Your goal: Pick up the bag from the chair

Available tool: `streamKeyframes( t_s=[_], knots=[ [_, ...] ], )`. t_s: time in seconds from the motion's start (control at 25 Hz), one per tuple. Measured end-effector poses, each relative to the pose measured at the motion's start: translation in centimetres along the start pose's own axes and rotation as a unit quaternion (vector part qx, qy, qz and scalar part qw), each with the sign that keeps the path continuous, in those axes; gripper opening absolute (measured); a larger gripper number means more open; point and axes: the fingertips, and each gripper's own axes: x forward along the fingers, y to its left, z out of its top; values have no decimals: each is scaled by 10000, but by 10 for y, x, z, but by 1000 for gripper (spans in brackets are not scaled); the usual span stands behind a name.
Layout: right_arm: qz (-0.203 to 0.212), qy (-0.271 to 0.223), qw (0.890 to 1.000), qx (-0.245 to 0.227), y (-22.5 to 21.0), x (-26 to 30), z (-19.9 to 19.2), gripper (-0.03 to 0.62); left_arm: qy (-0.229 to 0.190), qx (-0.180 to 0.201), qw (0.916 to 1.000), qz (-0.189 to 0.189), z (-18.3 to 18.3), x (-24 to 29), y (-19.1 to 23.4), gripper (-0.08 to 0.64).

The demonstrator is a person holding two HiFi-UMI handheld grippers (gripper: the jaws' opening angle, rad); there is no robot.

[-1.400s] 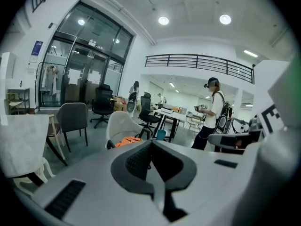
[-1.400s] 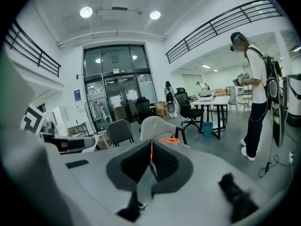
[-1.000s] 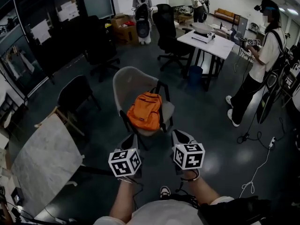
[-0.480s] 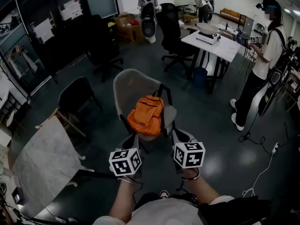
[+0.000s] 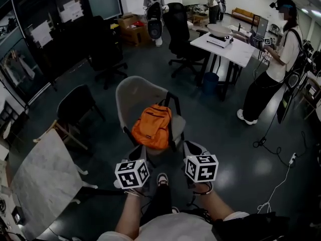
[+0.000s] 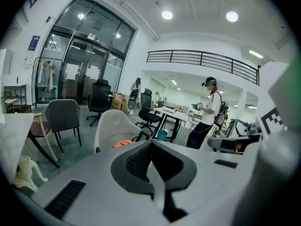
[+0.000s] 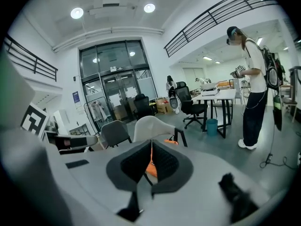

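Orange fabric backpack point(image 5: 152, 126) sits on the seat of the light grey shell chair point(image 5: 131, 92) — leaning against the backrest. Left tongs point(image 5: 140, 151) and right tongs point(image 5: 188, 148) both closed, empty — side by side near the chair's front edge, clear of the backpack.

The bag point(image 5: 152, 126) is bright orange and its chair point(image 5: 131, 92) pale grey. The cube point(image 5: 132, 173) on the left gripper point(image 5: 141, 148) and the one on the right gripper point(image 5: 188, 145) have black-and-white square patterns. The floor point(image 5: 220, 129) is dark grey. The worktop point(image 5: 228, 48) at 1 o'clock is white.
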Motion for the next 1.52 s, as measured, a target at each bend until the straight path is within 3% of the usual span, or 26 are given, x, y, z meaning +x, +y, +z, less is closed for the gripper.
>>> streamKeyframes(
  t_s=[0.84,1.2,1.52],
  knots=[
    [-282,-100,9995,-94,-35,157,96,34,-81,235,9993,-293,105,161,57,14],
    [-408,-5,9992,39,-50,223,119,34,95,363,9985,-408,135,226,84,14],
    [-561,168,9983,-16,-57,268,130,34,215,163,9984,-492,144,272,110,14]
  ],
)
